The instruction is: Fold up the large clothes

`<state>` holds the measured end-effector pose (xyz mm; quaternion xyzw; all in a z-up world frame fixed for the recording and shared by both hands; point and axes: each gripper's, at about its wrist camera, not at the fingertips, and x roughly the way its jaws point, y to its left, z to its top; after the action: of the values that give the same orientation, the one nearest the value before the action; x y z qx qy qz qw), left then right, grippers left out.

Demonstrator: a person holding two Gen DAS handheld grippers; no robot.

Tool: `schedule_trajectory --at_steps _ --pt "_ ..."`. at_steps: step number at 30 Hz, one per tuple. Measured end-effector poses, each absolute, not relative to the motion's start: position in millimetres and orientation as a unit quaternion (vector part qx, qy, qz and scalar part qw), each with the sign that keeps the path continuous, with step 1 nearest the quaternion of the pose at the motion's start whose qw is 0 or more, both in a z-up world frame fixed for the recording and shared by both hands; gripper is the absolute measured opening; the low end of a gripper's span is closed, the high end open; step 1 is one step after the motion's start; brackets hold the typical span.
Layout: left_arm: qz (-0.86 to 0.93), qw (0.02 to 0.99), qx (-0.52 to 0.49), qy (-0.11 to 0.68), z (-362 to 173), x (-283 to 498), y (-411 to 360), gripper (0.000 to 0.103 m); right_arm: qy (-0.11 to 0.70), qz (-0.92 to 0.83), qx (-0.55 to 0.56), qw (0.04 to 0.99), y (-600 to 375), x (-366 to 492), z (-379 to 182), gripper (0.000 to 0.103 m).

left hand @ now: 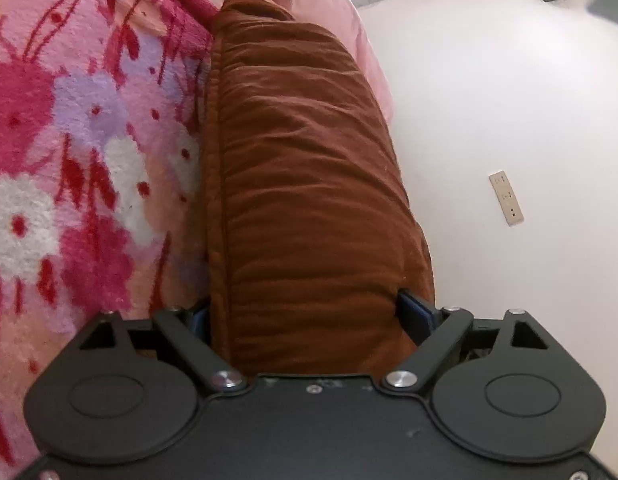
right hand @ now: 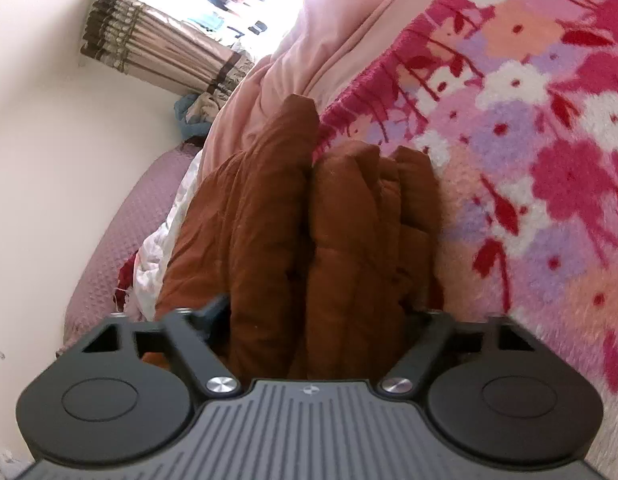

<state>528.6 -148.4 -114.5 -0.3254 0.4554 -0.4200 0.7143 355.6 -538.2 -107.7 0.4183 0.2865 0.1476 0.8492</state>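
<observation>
A brown garment (left hand: 309,184), folded into a thick padded bundle, lies along the edge of the flowered blanket (left hand: 69,152). My left gripper (left hand: 307,314) straddles its near end with the jaws wide. The fabric fills the gap, and the inner face of the right finger (left hand: 415,312) still shows beside it. In the right wrist view the brown garment (right hand: 333,232) shows as several upright folds. My right gripper (right hand: 321,316) is closed around them. Its left finger (right hand: 213,312) lies at the outer fold, and the other finger is mostly hidden by cloth.
A pale pink quilt (right hand: 309,60) is bunched up beyond the garment. White cloth (right hand: 161,248) and a mauve bed cover (right hand: 121,224) lie to its left. A curtain (right hand: 157,56) hangs by a bright window. The white wall carries a socket plate (left hand: 506,198).
</observation>
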Motion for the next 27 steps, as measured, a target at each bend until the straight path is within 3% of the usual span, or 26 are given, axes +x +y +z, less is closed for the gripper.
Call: schedule_trajectory --at_steps 2,5,17,27 --pt "-0.425 0.723 -0.314 0.446 -105 523 -150 0.087 0.281 0.148 0.427 0.847 -538 352 -107 0.057" --pt "-0.434 0.73 -0.301 0.434 -87 515 -149 0.086 0.271 0.148 0.429 0.849 -533 346 -98 0.045" --pt "-0.404 0.775 -0.302 0.379 -31 515 -47 0.086 0.236 0.214 0.417 0.851 -452 371 -45 0.043" --pt "-0.354 0.777 -0.32 0.411 -84 534 19 0.086 0.29 0.219 0.399 0.842 -384 430 -74 0.043"
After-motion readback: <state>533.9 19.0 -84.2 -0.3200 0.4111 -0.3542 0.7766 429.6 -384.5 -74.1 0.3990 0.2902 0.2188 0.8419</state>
